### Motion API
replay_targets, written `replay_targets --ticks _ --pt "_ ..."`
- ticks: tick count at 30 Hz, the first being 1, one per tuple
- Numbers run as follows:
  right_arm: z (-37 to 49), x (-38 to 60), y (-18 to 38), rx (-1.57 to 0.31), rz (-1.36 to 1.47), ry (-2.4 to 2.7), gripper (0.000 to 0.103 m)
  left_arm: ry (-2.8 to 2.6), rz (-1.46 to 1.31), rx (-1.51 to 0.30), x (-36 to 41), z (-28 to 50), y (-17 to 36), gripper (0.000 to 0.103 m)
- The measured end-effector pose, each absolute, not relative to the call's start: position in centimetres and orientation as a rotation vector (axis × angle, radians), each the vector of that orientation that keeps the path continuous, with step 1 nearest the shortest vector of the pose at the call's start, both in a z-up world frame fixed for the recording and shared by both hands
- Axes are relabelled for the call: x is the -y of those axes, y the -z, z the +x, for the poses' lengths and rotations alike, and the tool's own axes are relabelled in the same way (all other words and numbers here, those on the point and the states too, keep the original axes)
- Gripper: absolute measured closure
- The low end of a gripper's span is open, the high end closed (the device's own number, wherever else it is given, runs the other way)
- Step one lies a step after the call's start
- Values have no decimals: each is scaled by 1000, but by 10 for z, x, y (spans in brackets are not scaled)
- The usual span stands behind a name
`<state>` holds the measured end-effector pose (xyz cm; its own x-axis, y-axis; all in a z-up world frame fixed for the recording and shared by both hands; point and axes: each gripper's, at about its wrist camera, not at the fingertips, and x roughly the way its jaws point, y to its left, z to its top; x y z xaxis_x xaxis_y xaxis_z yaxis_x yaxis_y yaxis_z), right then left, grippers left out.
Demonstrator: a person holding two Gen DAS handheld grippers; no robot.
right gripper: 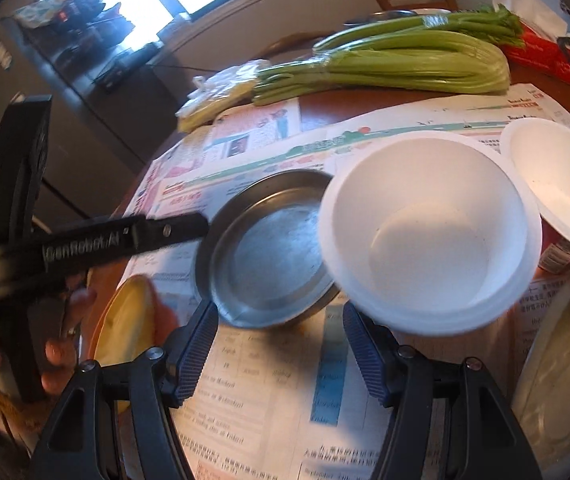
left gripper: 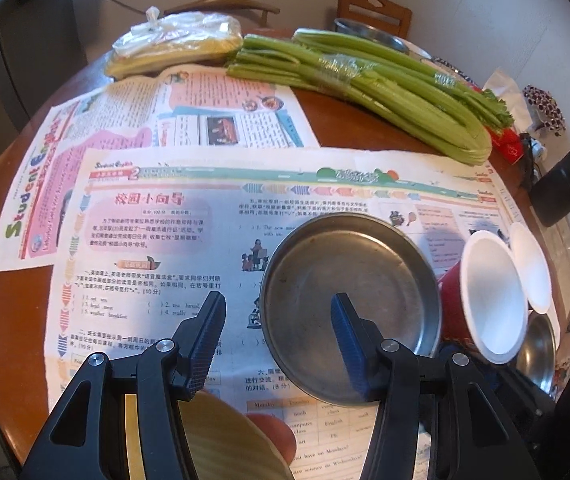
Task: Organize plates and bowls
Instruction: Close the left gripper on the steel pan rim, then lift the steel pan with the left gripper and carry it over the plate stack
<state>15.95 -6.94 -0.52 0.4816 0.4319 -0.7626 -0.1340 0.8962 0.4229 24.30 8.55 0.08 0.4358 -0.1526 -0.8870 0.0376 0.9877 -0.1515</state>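
Observation:
A metal plate (left gripper: 349, 304) lies on the newspaper (left gripper: 157, 248); it also shows in the right wrist view (right gripper: 269, 252). My left gripper (left gripper: 279, 340) is open, its right finger over the plate's near part, its left finger beside it. Two white-lined red paper bowls (left gripper: 493, 292) stand right of the plate; they also show in the right wrist view, one (right gripper: 429, 232) close ahead, one (right gripper: 557, 180) farther right. My right gripper (right gripper: 281, 348) is open and empty, just in front of the near bowl and the plate. A yellow plate (right gripper: 125, 332) lies at the near left.
Celery (left gripper: 385, 84) and a plastic bag of food (left gripper: 173, 44) lie at the table's back. A black bottle (left gripper: 569, 176) stands at the right. Another metal dish (right gripper: 565, 364) sits at the near right. A metal bowl (left gripper: 369, 32) and chair (left gripper: 373, 8) stand behind.

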Motion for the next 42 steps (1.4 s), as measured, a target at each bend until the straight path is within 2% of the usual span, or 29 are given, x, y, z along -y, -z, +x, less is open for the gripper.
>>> replay_targets --ticks 11,14,15,18,23,42 --pt "178 64 17 -1023 305 -309 38 126 -138 -1143 -84 254 19 47" --pt "179 61 18 -1010 285 -312 38 142 -142 -1155 -82 255 23 57" --pt "179 60 18 -999 280 -314 38 151 -142 -1161 -80 255 25 66" --pt "178 58 19 -982 256 -311 40 140 -109 -1158 -76 254 27 69" --pt "178 56 18 -967 241 -329 43 112 -58 -1123 -73 249 20 70" --pt "153 51 -5 -926 228 -406 43 106 -83 -1079 -83 214 -5 70"
